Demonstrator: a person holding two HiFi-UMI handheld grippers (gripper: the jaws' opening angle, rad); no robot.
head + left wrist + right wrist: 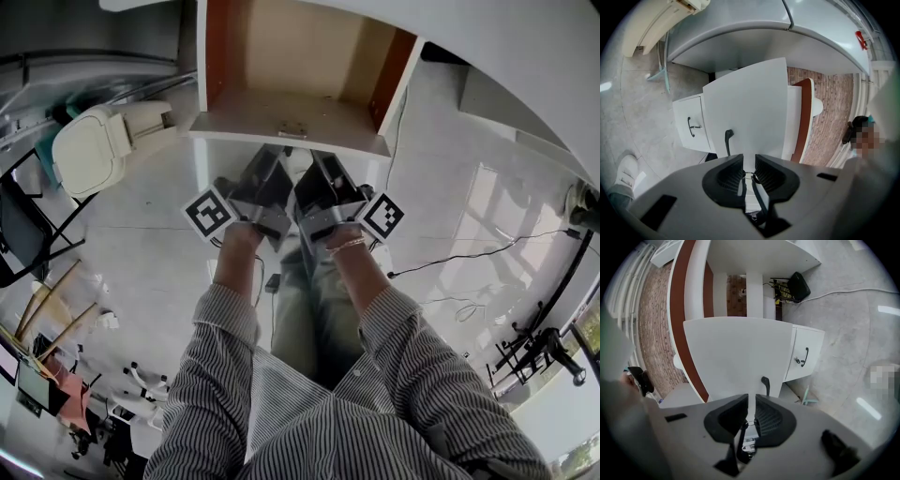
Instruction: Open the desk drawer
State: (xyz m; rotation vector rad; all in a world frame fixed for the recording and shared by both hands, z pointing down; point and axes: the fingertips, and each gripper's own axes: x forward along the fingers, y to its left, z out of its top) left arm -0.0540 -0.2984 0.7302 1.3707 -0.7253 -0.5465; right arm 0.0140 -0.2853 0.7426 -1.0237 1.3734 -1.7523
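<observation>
In the head view the white desk drawer [234, 120] stands pulled out, its bare wooden inside showing, under the curved white desk top [525, 56]. Both grippers sit side by side at the drawer's front edge, just below it: the left gripper [272, 167] and the right gripper [315, 169]. In the left gripper view the jaws of the left gripper [749, 174] stand narrow, with the edge of the white drawer panel [750, 103] filling the gap. The right gripper [751, 414] grips the same panel [740, 352] likewise. A black handle [728, 139] shows beside each grip.
A small white cabinet with a black handle [691, 125] stands on the floor beside the desk. A beige seat [94, 145] is at the left, and cables [469, 253] run over the tiled floor at the right. A brick wall [829, 108] lies behind the desk.
</observation>
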